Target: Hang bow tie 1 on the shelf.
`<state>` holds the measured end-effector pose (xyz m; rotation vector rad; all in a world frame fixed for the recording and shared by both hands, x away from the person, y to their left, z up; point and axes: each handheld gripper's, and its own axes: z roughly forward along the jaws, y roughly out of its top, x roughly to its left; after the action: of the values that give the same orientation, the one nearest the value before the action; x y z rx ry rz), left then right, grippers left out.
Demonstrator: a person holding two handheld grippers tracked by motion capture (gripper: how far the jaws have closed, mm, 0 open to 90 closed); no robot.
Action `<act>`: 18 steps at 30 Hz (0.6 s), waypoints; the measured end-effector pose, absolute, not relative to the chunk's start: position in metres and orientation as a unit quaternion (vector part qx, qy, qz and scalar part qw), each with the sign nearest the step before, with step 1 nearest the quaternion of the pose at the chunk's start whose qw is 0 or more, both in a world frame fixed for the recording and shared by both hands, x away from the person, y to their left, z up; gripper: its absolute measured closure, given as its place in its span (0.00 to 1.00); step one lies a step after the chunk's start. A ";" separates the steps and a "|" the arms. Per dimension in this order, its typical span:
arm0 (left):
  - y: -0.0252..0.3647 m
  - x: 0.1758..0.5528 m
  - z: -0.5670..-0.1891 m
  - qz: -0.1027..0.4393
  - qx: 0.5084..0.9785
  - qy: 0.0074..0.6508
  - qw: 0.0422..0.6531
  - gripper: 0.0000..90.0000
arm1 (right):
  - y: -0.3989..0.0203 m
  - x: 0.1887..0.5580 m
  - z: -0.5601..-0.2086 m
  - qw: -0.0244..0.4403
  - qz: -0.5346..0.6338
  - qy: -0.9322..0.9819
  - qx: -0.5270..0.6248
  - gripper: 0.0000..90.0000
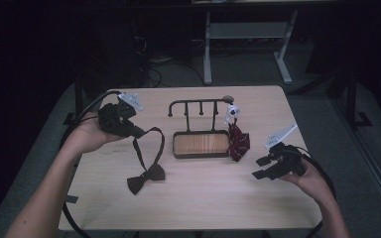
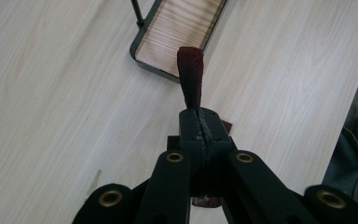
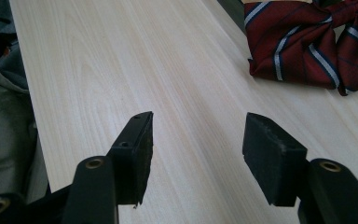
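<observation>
My left gripper (image 1: 137,132) is raised over the table's left side, shut on the strap (image 2: 190,74) of a dark brown-red bow tie. The strap loops down to the bow (image 1: 146,179), which lies on the table. In the left gripper view the jaws of the left gripper (image 2: 199,115) are pressed together on the strap. A red striped bow tie (image 1: 238,142) (image 3: 307,44) rests against the right end of a black hook rack (image 1: 200,102), below a small white piece (image 1: 232,112). My right gripper (image 1: 259,167) (image 3: 200,126) is open low over the table right of it, holding nothing.
The rack stands on a black-rimmed wooden tray (image 1: 174,147) (image 2: 140,52) at the table's middle. Bare wood lies in front of it and between the grippers. Beyond the far edge stand dark chairs and a white desk frame (image 1: 248,44).
</observation>
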<state>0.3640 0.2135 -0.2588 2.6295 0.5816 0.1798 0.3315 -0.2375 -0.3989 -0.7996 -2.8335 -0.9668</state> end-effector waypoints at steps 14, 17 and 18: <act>0.206 0.375 -0.246 0.070 0.951 0.209 0.217 1.00 | -0.238 0.332 -0.400 0.023 -0.312 -0.914 -0.259 0.47; 0.203 0.377 -0.244 0.071 0.951 0.210 0.216 1.00 | -0.239 0.332 -0.400 0.023 -0.313 -0.913 -0.260 0.47; 0.202 0.378 -0.244 0.070 0.951 0.210 0.217 1.00 | -0.239 0.332 -0.400 0.024 -0.313 -0.913 -0.260 0.47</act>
<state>0.3778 0.2023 -0.2439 2.6346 0.5818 0.1949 0.3319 -0.2389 -0.3999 -0.8054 -2.8254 -0.9686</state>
